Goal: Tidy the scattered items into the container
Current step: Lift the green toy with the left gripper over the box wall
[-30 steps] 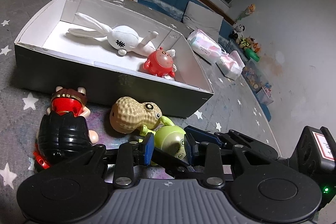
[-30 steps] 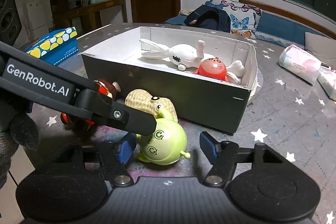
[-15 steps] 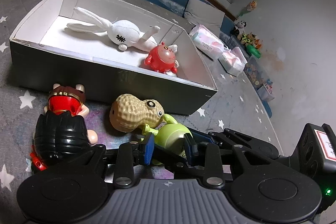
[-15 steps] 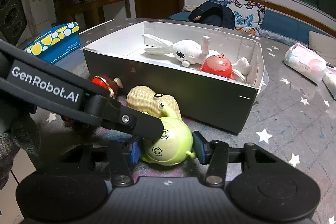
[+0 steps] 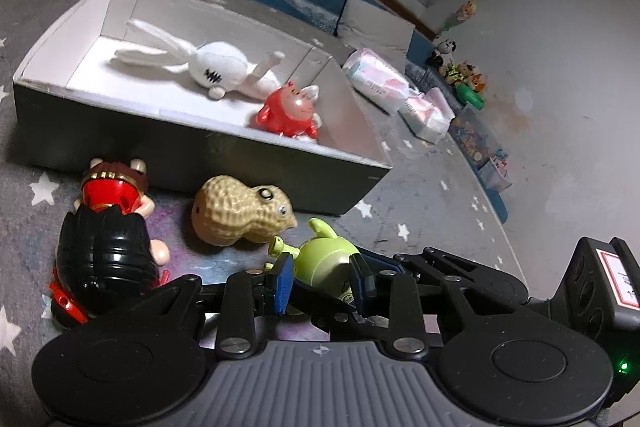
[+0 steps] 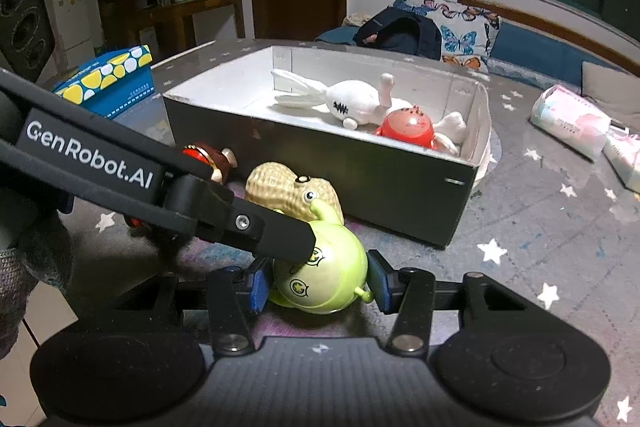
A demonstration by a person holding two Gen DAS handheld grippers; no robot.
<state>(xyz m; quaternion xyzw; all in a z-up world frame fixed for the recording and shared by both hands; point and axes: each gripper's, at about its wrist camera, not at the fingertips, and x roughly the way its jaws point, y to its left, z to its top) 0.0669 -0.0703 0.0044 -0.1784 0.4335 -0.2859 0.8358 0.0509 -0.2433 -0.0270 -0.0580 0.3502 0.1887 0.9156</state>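
Blocking much of the right wrist view, the left tongs carry the white lettering "GenRobot.AI" and hide most of the red and black figure behind them. Both tongs pinch the green round toy on the starry bench, just near of the box; the right tongs grip its sides. The red label at the right edge of the left wrist view is cut off and unreadable.
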